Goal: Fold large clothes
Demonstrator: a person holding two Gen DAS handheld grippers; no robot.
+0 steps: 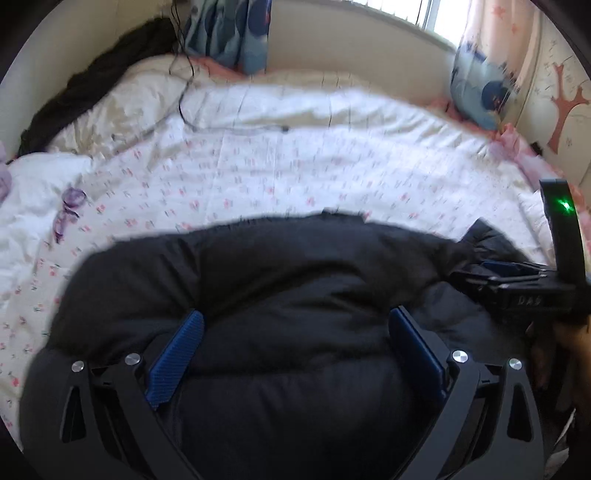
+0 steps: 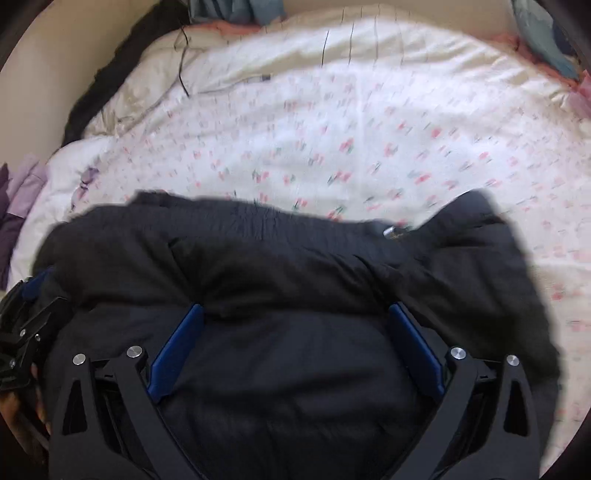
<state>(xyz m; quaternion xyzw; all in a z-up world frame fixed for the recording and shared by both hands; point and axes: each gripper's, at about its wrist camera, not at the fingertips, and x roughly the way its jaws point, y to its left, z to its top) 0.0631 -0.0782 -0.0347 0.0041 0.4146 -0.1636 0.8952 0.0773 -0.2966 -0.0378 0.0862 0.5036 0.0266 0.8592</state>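
Lying on one floral quilt (image 1: 295, 166), one black jacket (image 1: 280, 288) fills two spread-fingered grippers (image 1: 295, 332) (image 2: 295, 328).

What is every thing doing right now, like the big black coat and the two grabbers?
black coat: bunched up on the bed, unfolded
left gripper: open over the coat
right gripper: open over the coat
floral quilt: spread flat
cable: lying loose on the quilt

We are in a home bedroom. A bed (image 1: 295, 155) with a floral quilt (image 1: 258, 173) fills the view, with patterned curtains (image 1: 229, 33) and a bright window (image 1: 424, 14) at the far wall.
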